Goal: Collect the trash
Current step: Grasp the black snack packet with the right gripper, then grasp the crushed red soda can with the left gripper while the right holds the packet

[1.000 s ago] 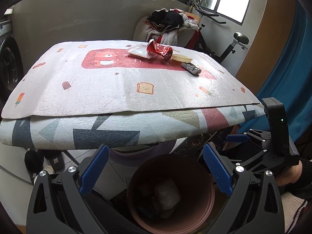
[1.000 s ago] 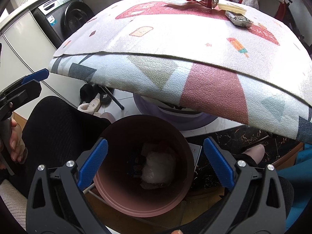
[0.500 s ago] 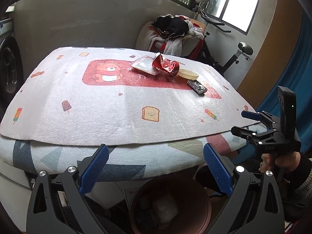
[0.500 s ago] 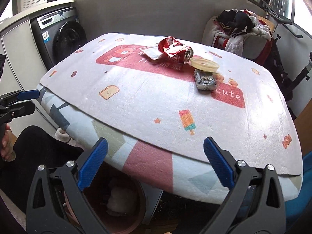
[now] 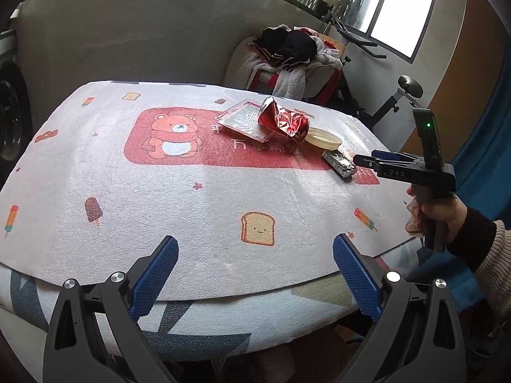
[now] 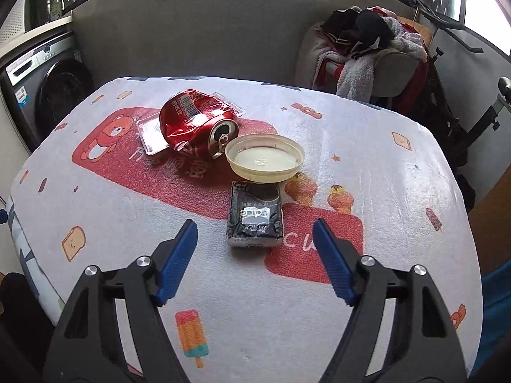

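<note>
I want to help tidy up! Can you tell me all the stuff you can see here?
Crushed can: one, red, lying on its side at the mat's far middle.
Plastic tray: one, clear, under the can.
Lid: one, cream, beside the can's mouth.
Small pack: one, black, just in front of the lid.
Mat: one, white with a red bear, covering the table.
Clothes pile: one, mixed, on a chair behind.
Washing machine: one, grey, far left.
Left gripper: open, over the mat's near edge.
Right gripper: open, near the pack.
</note>
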### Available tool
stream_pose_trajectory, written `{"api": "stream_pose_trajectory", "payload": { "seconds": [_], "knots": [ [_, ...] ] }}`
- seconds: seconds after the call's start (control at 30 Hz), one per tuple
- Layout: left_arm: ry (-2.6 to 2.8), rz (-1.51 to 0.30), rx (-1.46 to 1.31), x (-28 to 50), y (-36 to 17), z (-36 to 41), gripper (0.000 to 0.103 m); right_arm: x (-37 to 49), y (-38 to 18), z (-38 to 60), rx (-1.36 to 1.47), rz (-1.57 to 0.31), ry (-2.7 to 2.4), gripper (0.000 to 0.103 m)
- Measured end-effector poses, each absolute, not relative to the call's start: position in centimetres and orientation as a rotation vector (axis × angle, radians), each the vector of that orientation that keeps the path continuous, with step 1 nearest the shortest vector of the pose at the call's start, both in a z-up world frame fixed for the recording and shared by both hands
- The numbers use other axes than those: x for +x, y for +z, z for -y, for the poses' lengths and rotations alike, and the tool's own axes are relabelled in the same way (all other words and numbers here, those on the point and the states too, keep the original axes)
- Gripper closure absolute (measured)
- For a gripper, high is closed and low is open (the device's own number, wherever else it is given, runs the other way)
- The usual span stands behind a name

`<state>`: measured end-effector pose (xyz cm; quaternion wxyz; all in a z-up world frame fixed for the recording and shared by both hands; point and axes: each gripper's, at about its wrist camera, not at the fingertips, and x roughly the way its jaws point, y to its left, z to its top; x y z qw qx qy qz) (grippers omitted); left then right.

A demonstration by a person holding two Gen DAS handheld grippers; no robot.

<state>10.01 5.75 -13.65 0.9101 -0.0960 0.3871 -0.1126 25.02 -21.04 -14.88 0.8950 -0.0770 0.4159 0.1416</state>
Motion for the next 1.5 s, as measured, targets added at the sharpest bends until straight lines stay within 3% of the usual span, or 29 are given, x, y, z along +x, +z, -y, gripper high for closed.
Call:
{"api": "stream_pose_trajectory", "payload": {
  "seconds": [0.27, 0.37, 0.4, 0.5, 0.87, 1.1, 1.5],
  "knots": [
    [-0.225, -0.822, -0.203, 12.9, -15.0, -5.9, 0.008, 28.7, -18.1, 18.9, -0.228, -0.937, 0.283, 0.035],
    [-0.226, -0.833, -0.204, 13.7, -15.5, -5.8, 0.008, 28.7, -18.9, 18.8, -0.239, -0.948, 0.300, 0.049],
    [-0.227, -0.837, -0.202, 14.0, -15.7, -5.7, 0.008, 28.6, -18.9, 18.7, -0.237, -0.947, 0.325, 0.058],
    [-0.231, -0.851, -0.199, 15.0, -16.2, -5.2, 0.008, 27.3, -18.7, 18.2, -0.253, -0.903, 0.424, 0.060],
    [-0.284, -0.827, -0.205, 20.6, -15.4, -2.6, 0.008, 25.4, -16.5, 20.5, -0.122, -0.726, 0.441, 0.063],
    [-0.300, -0.772, -0.148, 28.0, -13.3, -0.3, 0.008, 25.8, -16.1, 22.6, -0.021, -0.706, 0.405, 0.063],
    [-0.237, -0.812, -0.043, 39.4, -15.0, 3.4, 0.033, 26.4, -16.5, 23.9, 0.064, -0.727, 0.403, 0.063]
  ]
}}
